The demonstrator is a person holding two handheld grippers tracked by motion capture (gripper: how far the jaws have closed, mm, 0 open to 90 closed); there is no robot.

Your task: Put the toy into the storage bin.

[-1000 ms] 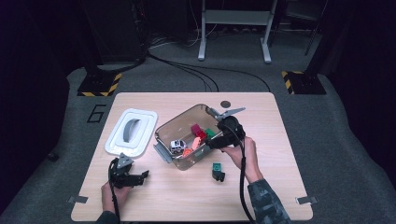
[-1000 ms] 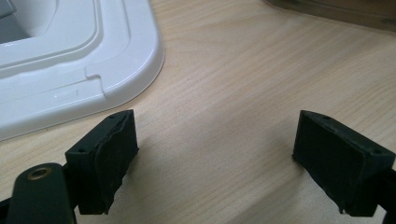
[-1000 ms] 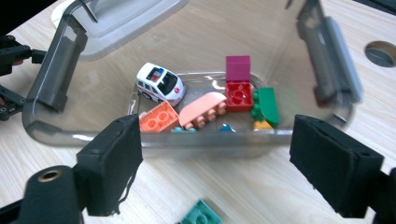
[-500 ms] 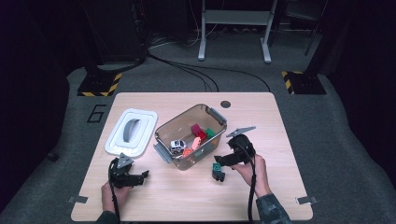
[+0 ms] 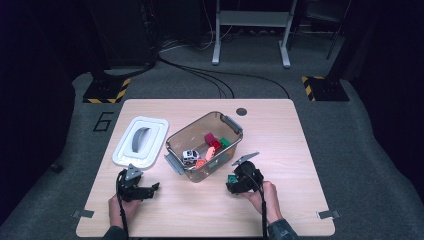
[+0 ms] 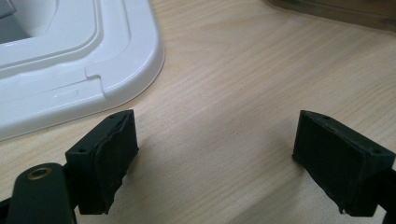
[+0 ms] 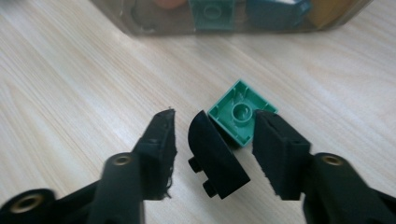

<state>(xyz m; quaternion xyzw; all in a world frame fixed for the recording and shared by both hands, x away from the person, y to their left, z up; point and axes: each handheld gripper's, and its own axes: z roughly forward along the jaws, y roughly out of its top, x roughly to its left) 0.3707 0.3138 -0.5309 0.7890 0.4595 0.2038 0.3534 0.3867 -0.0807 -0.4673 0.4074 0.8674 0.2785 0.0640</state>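
My right gripper is down at the table, its jaws just closing in around a small toy – a green brick lying underside up, its hollow and round tube showing, with a black curved piece attached to its near side. The right jaw stands against the green brick's edge, but a gap is left between the left jaw and the black piece, so I do not have a grip on it. In the high view the same toy sits at the tip of that gripper, just in front of the clear plastic box, whose wall runs across the top of my right gripper view with more bricks behind it. Inside the box I see a red brick, a green one, an orange piece and a little white toy car. My left gripper rests low over bare wood near the table's front left, jaws spread wide with nothing between them – the white lid lies just beyond its left jaw, bearing a small embossed mark too faint for me to read. On the grey floor left of the table a large "6" is marked.
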